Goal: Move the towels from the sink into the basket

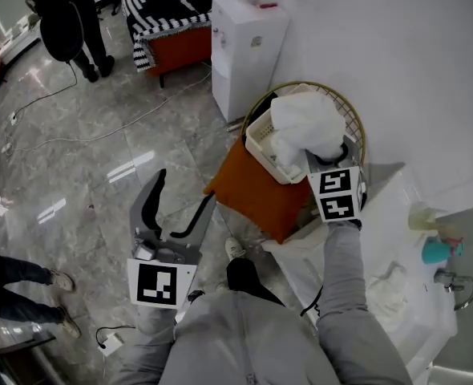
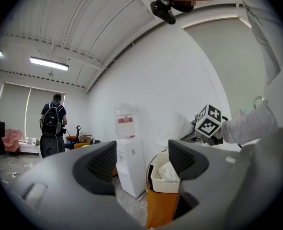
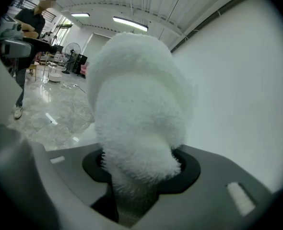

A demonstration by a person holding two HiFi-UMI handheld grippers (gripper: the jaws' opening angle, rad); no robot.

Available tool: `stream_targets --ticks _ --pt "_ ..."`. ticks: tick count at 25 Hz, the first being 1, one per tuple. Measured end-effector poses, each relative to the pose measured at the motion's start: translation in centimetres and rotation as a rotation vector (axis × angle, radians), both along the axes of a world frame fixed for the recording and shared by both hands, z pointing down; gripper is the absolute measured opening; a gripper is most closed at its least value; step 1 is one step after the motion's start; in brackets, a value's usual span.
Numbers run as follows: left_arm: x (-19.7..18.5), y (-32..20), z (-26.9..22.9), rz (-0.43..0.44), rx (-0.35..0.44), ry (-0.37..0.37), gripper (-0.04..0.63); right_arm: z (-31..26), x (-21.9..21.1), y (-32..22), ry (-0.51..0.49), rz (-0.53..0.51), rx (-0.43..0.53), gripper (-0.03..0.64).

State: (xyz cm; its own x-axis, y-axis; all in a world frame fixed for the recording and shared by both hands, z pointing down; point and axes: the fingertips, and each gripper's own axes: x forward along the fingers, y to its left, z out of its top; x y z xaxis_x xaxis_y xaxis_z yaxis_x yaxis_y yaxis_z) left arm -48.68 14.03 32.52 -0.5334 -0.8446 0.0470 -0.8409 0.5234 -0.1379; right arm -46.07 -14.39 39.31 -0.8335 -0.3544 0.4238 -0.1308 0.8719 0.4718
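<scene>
Right gripper (image 3: 141,171): jaws narrow, pinching a bunch of the white towel (image 1: 301,123), and the fluffy bulk swells well past the jaws. From the head view, the towel hangs at 1 o'clock over the cream basket (image 1: 256,139), which sits on an orange support (image 1: 256,195) against a gold wire hoop (image 1: 358,127). White cloth is already inside the basket. Left gripper (image 1: 186,187): jaws wide and empty, out over the floor at 8 o'clock, well apart from the basket. Sink and faucet (image 1: 453,283) at 4 o'clock; a pale crumpled shape there may be another towel, cannot tell. Risks, as judged: the towel's mass lies toward the wall-side rim, so a release here could drape it over the edge or snag it on the wire hoop instead of landing inside. The grip takes only a small fold, so the cloth could slip out early if jerked. The basket looks perched rather than seated, and a downward push from the gripper could tip it off the orange support. With cloth already inside, a loose drop may ride high and spill.
</scene>
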Motion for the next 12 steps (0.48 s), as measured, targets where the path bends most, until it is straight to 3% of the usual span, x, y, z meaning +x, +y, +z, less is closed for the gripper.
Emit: stream_targets --ticks 12 --pt "-8.2 -8.0 0.5 -0.036 -0.069 0.017 0.367 7.8 -9.1 -10.2 0.069 0.103 -0.117 0.21"
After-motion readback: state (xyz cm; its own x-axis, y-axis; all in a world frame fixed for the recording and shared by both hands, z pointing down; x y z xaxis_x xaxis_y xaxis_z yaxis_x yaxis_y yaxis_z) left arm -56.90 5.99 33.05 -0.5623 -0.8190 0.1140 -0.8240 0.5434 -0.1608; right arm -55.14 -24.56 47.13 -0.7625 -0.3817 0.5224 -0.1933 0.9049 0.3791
